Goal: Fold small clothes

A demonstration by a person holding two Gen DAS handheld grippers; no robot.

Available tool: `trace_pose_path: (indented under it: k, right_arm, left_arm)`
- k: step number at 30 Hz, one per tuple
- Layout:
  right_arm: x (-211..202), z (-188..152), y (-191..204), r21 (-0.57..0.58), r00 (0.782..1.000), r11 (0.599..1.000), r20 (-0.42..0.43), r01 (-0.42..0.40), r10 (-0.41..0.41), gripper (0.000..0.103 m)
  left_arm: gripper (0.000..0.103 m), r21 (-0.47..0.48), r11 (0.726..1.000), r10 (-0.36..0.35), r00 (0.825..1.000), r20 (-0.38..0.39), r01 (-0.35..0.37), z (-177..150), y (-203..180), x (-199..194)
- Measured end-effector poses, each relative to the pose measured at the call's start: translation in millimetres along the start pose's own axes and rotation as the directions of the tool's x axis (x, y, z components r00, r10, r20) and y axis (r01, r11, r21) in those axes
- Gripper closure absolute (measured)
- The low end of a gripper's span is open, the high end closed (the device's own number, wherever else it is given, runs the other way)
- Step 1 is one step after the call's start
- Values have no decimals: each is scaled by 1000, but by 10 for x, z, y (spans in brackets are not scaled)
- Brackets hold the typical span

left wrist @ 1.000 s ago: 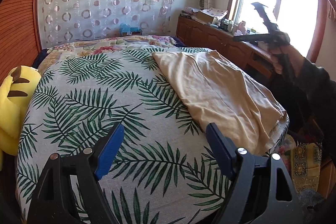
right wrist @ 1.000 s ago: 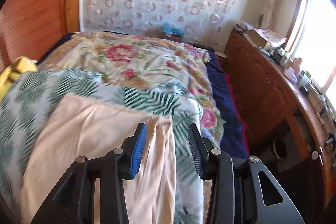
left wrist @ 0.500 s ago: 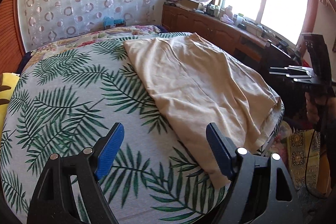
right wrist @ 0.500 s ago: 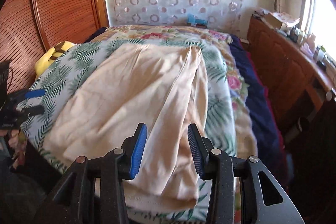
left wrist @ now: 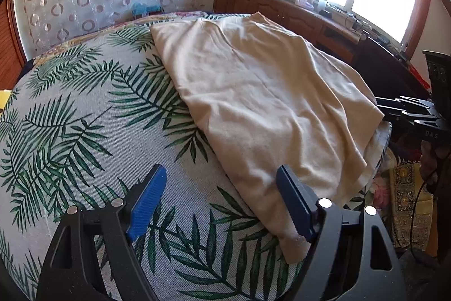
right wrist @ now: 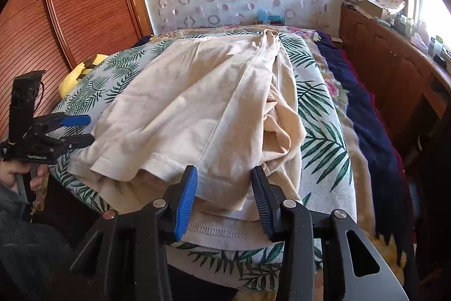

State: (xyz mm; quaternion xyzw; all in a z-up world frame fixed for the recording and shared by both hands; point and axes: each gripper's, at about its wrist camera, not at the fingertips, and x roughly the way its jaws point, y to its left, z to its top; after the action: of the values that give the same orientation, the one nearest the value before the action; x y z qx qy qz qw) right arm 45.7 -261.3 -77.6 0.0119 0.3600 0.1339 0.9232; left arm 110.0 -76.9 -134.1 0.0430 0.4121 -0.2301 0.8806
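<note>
While the cream garment (left wrist: pixel 262 103) lies spread across the palm-leaf bedspread (left wrist: pixel 84 117), both grippers are down at the bed's near edge. The garment runs from the far end of the leaf-print cover to its near edge, where its stitched hem (right wrist: pixel 169 162) bunches in loose layers and hangs slightly over the side.

Over to the right gripper (right wrist: pixel 224 189): its 2 blue pads (right wrist: pixel 186 199) sit either side of the folded hem at the near edge, and the jaws have just been closing, with the cloth between them. They are narrowed but there is a visible gap on each side of the fold, so the pads are not pressing on the fabric; nothing is gripped. From the left wrist view, this same right gripper (left wrist: pixel 394 110) shows side-on beside the garment's right edge.

Now the left gripper (left wrist: pixel 221 200): jaws spread wide, hovering over the near left corner of the garment. Its right pad (left wrist: pixel 293 202) overlaps the cream cloth's edge in the view, its left pad over bare leaf print, and it has hold of nothing. In the right wrist view, the left gripper (right wrist: pixel 74 129) sits at the left edge of the bed just beside the garment, with a hand (right wrist: pixel 19 177) wrapped around its handle below.

A yellow plush (right wrist: pixel 76 75) rests at the bed's far left side, by the wooden wardrobe (right wrist: pixel 70 4). A wooden sideboard (right wrist: pixel 394 61) runs along under the window.
</note>
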Motion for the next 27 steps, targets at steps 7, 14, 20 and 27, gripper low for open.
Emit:
trace_pose_path:
  k: [7,14,20,27]
  right_arm:
    - [-113,-94,14,-25,999,1000,43,-2,3,100]
    - [-403,-158,-62,-19,992,999,122,48,-45,101]
    - [-477,-318,-140,-52,991,993,86,111,-106,101]
    - [-444,-451,-183,-9,994,994,43,105,-105,101]
  left_arm:
    - [21,33,999,25,1000,1,-25,2,-36,18]
    - [21,-21,1000,-5,1000,14,5,53,24,-163]
    - [21,13,999,-36,999,26,35,53,-97,-254]
    - [21,17,998,-64,998,-21,64,-18,-137,-154]
